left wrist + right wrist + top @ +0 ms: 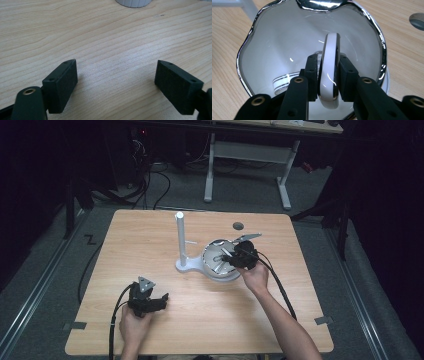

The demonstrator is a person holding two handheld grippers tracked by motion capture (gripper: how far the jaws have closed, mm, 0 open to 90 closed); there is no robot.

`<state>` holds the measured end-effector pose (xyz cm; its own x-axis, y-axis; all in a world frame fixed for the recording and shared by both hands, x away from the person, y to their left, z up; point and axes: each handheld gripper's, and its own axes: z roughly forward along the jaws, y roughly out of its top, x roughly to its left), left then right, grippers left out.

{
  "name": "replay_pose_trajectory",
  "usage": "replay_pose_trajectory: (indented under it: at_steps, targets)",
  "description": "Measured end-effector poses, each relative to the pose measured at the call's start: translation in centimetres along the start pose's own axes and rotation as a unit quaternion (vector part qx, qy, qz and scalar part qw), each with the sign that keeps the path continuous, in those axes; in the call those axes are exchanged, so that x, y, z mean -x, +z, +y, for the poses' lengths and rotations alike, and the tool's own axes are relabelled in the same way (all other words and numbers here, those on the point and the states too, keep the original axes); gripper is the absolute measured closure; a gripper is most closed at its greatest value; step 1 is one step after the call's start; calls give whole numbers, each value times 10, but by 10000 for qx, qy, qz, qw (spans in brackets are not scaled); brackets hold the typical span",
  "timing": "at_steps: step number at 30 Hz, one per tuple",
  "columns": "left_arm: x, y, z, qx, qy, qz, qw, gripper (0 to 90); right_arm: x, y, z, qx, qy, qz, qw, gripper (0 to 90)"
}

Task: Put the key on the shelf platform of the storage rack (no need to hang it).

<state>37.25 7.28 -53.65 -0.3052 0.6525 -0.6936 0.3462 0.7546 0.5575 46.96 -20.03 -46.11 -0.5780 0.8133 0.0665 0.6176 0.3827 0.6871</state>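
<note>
High view: my right gripper [239, 256] is over the silver-rimmed dish [214, 270], which sits on the white stand base [186, 266] near the table [150, 235] middle, beside the upright post [180, 237]. My right hand [256, 276] reaches in from the lower right so the jaws come down into the dish from above. My left gripper [159, 301] is parked low on the near left part of the table, well apart from the dish, out of the way. Details inside the dish are too small to read here. A grey round spot [238, 225] sits farther back on the table.

Left gripper view: left gripper [116, 80] jaws stand wide, nothing between them, just bare wood. The edge of a white ridged base [133, 3] is cut off at the top.

Right gripper view: right gripper [327, 75] is narrow, with a white bangle [329, 72] standing on edge between the pads, which sit at both of its sides. It looks gripped, though I can't rule out a slight gap. The bangle's lower end is cut off behind the jaws, so I can't tell if it rests on the dish [249, 50] floor or hangs just above. A second striped ring [284, 81] lies in the dish at left, partly hidden by my jaw. A shiny flap [319, 4] at the top rim is cut off.
</note>
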Motion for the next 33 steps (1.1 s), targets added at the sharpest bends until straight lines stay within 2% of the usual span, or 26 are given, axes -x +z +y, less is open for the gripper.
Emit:
replay_pose_trajectory:
  at_steps: [3, 9, 12, 13, 19, 24, 28, 31, 33]
  targets:
    - [0, 0, 0, 0, 1, 1, 10000, 187, -1, 1, 0, -55, -25, -23, 10000, 711]
    - [-1, -1, 0, -8, 66, -37, 10000, 187, -4, 0, 0, -76, -87, -8, 9999, 629]
    - [-1, -1, 0, -9, 61, -36, 10000, 187, -8, -1, 0, -50, -144, -8, 9999, 578]
    - [-1, -1, 0, -10, 60, -35, 10000, 187, -10, -2, 0, -19, -242, -63, 9997, 561]
    - [0, -1, -1, -18, 44, -30, 10000, 187, -11, -7, 2, 125, -258, 16, 9996, 520]
    - [0, -1, -1, -19, 43, -32, 10000, 187, -7, -11, 1, 93, -165, -9, 9998, 492]
    - [-1, -1, -1, -21, 48, -35, 10000, 187, -2, -19, -3, 277, -38, -32, 9996, 495]
    - [0, -1, -1, -21, 37, -30, 10000, 187, 3, -26, -5, 381, 152, 62, 9991, 492]
    - [0, -1, -1, -22, 44, -34, 10000, 187, 5, -30, -4, 438, 111, -21, 9990, 492]
